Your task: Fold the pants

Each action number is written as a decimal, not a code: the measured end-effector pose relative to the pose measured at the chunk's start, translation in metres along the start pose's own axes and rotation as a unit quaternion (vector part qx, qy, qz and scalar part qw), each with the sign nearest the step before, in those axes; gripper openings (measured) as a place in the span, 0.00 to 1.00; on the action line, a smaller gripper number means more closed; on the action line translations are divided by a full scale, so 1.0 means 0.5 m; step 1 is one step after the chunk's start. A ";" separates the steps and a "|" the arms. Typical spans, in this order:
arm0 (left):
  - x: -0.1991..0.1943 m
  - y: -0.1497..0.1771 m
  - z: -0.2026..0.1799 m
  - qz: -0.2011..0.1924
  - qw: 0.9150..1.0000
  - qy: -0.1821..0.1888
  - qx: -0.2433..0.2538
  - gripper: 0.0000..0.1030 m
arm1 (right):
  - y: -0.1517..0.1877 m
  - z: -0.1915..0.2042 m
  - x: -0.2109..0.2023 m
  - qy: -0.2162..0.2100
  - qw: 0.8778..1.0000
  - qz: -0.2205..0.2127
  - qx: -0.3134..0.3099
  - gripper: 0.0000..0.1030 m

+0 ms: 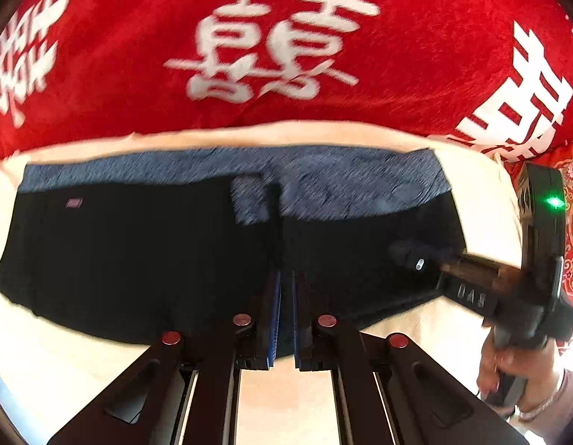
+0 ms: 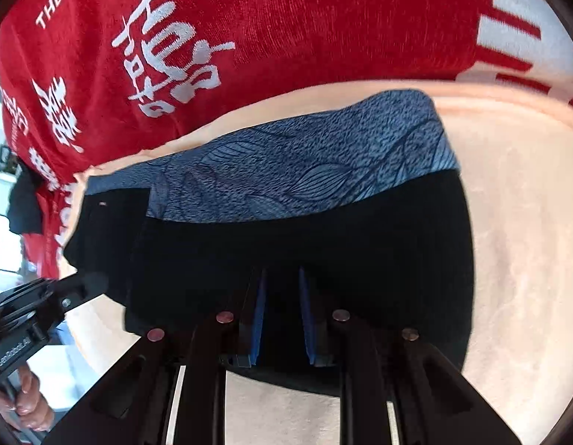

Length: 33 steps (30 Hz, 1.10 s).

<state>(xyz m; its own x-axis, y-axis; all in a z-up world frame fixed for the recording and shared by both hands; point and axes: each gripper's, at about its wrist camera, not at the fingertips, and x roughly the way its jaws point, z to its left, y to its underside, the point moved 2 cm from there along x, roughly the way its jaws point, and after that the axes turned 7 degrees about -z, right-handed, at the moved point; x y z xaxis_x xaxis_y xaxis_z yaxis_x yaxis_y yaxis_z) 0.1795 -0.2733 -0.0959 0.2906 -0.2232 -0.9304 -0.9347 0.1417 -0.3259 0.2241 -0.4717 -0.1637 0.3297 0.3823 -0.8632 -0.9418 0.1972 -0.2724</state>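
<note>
Pants [image 1: 138, 259]: black, blue patterned waistband, lying on cream cloth [image 1: 101, 363] before red blanket [image 1: 416, 55] | left gripper [image 1: 284, 278]: pads closed together, over black fabric | right gripper [image 2: 282, 285]: jaws narrowly parted above pants, grip unclear

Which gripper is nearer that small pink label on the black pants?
Left. The label lies up and left of the left gripper; the right gripper works the pants' opposite end.

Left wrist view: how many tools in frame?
2. The left tool sits bottom centre over the black pants; the right tool reaches in from the right edge, hand-held. None seem hidden.
</note>
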 end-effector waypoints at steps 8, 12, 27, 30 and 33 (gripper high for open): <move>0.122 0.010 -0.035 0.015 0.999 -0.038 0.016 0.05 | 0.017 -0.043 -0.039 -0.010 0.997 -0.013 0.070 0.19; 0.118 0.015 -0.055 0.011 0.996 -0.055 0.062 0.05 | 0.022 -0.044 -0.036 -0.010 0.997 -0.016 0.074 0.19; 0.079 0.020 -0.009 0.002 1.000 0.023 -0.005 0.05 | 0.015 -0.024 -0.023 0.009 0.998 -0.016 0.064 0.19; 0.053 0.026 0.001 0.002 0.999 0.050 -0.007 0.05 | 0.014 -0.010 -0.030 0.025 0.998 -0.024 0.051 0.20; 0.041 0.031 0.006 0.014 0.998 0.057 -0.010 0.05 | 0.017 0.006 -0.036 0.038 0.998 -0.029 0.037 0.20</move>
<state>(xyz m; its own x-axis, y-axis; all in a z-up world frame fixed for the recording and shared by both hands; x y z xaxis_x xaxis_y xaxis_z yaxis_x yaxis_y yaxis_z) 0.1715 -0.2727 -0.1205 0.2401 -0.3285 -0.9135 -0.9462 0.1312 -0.2958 0.2104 -0.4742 -0.1490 0.3741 0.2995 -0.8777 -0.9131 0.2841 -0.2923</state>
